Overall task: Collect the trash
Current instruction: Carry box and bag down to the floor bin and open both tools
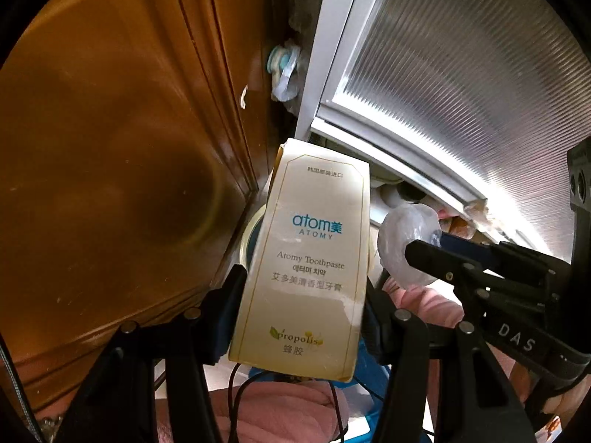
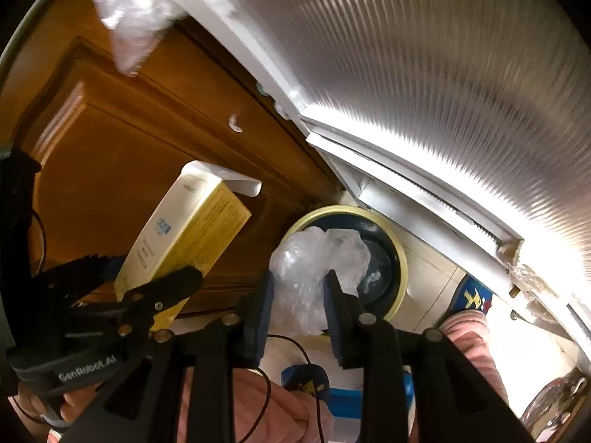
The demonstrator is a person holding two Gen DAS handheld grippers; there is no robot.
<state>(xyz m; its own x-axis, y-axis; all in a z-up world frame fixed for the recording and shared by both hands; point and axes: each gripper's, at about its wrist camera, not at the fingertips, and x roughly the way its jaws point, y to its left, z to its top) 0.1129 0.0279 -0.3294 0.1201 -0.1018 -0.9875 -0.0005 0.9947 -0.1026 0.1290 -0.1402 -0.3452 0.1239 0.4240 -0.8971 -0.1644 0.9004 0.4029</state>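
Observation:
My left gripper (image 1: 301,317) is shut on a cream Atomy toothpaste box (image 1: 306,258), held upright. The box also shows in the right wrist view (image 2: 184,236), tilted, with its top flap open. My right gripper (image 2: 299,295) is shut on a crumpled clear plastic wrapper (image 2: 314,269). In the left wrist view that wrapper (image 1: 402,247) hangs at the tips of the right gripper (image 1: 424,251), just right of the box. A round bin with a yellow rim (image 2: 399,254) and dark inside stands on the floor behind both items; the box hides most of it (image 1: 251,229) in the left wrist view.
A brown wooden door (image 1: 110,147) stands to the left. A white-framed ribbed glass panel (image 1: 461,92) runs along the right. Blue slippers (image 2: 306,380) and pink trouser legs (image 2: 469,339) are below. A clear plastic bag (image 2: 129,18) hangs at the top left.

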